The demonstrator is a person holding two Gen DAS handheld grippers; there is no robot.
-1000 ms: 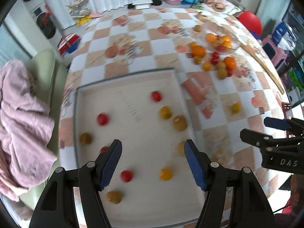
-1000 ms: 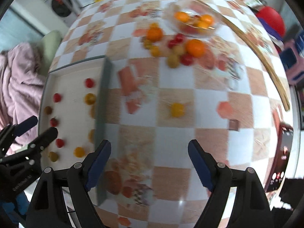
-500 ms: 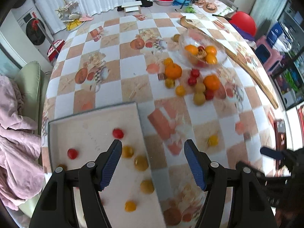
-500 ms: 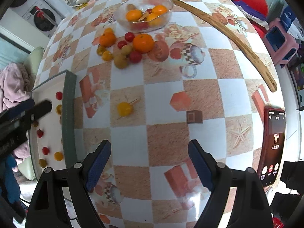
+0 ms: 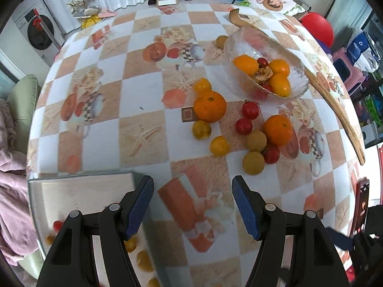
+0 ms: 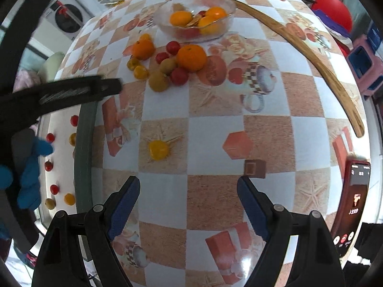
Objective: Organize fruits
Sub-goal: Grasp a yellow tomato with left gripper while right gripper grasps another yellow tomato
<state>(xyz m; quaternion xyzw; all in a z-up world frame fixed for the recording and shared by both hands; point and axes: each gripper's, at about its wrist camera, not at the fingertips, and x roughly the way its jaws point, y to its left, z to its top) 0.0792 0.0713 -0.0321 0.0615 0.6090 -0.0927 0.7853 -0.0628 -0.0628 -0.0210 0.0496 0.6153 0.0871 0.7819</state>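
Observation:
A heap of loose fruit lies on the checkered table: two oranges point(image 5: 210, 106) point(image 5: 277, 130), red cherry tomatoes point(image 5: 250, 110) and small yellow fruits point(image 5: 253, 162). A glass bowl point(image 5: 241, 45) behind it holds oranges. A metal tray point(image 5: 79, 186) at the near left holds several small red and yellow fruits. My left gripper point(image 5: 192, 205) is open and empty over the tray's far right corner. My right gripper point(image 6: 188, 208) is open and empty above the table, with a lone yellow fruit point(image 6: 158, 149) ahead of it.
A long wooden spoon point(image 6: 299, 47) lies along the right side. A red phone point(image 6: 352, 203) sits at the near right edge. The left gripper's arm point(image 6: 59, 95) crosses over the tray point(image 6: 82, 155) in the right wrist view. A pink blanket point(image 5: 12, 167) lies off the table's left.
My left gripper moved from over the tray forward and right toward the fruit heap. My right gripper pulled back and rose, so more of the table shows. Both stayed open.

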